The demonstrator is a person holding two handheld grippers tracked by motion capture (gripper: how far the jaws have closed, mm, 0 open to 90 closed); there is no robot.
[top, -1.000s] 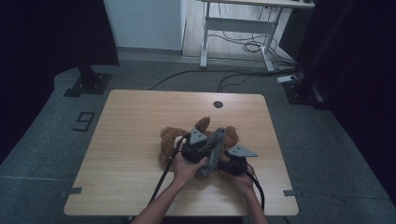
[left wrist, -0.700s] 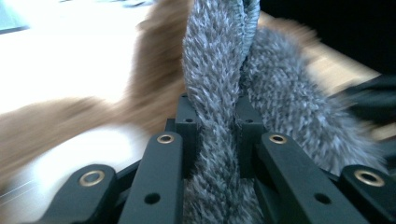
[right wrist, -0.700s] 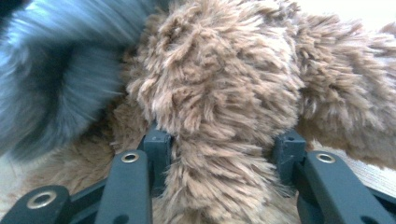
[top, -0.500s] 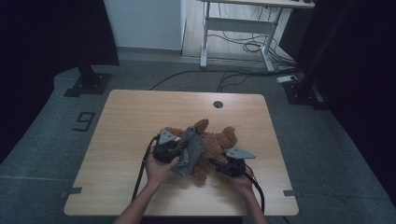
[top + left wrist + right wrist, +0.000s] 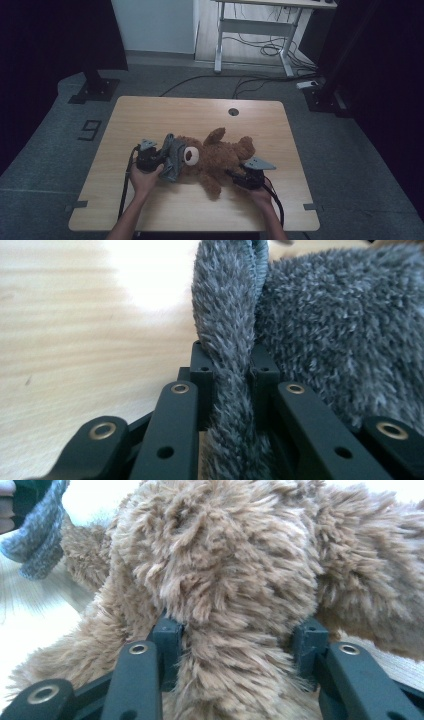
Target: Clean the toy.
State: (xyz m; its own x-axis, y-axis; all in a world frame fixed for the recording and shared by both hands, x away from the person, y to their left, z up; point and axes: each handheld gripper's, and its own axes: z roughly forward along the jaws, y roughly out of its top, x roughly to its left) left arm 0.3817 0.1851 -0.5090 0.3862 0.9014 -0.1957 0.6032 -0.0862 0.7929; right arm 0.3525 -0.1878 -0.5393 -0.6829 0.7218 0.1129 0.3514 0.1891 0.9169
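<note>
A brown teddy bear (image 5: 220,156) lies on its back across the wooden table (image 5: 200,115), head to the left. A grey fuzzy cloth (image 5: 172,156) covers its head on the left side. My left gripper (image 5: 159,159) is shut on a fold of that grey cloth (image 5: 227,365), the pads pinching it tight. My right gripper (image 5: 234,176) is shut on a brown furry limb of the bear (image 5: 235,645), which bulges between its jaws. In the right gripper view the grey cloth (image 5: 42,535) hangs at the upper left.
The table has a round cable hole (image 5: 233,111) near its far edge. A dark stand base (image 5: 92,90) sits on the floor to the far left, a white desk frame (image 5: 255,37) with cables beyond the table.
My left hand has moved to the left with the grey cloth, pulling it from over the bear's body to its head. The right hand has stayed put on the bear.
</note>
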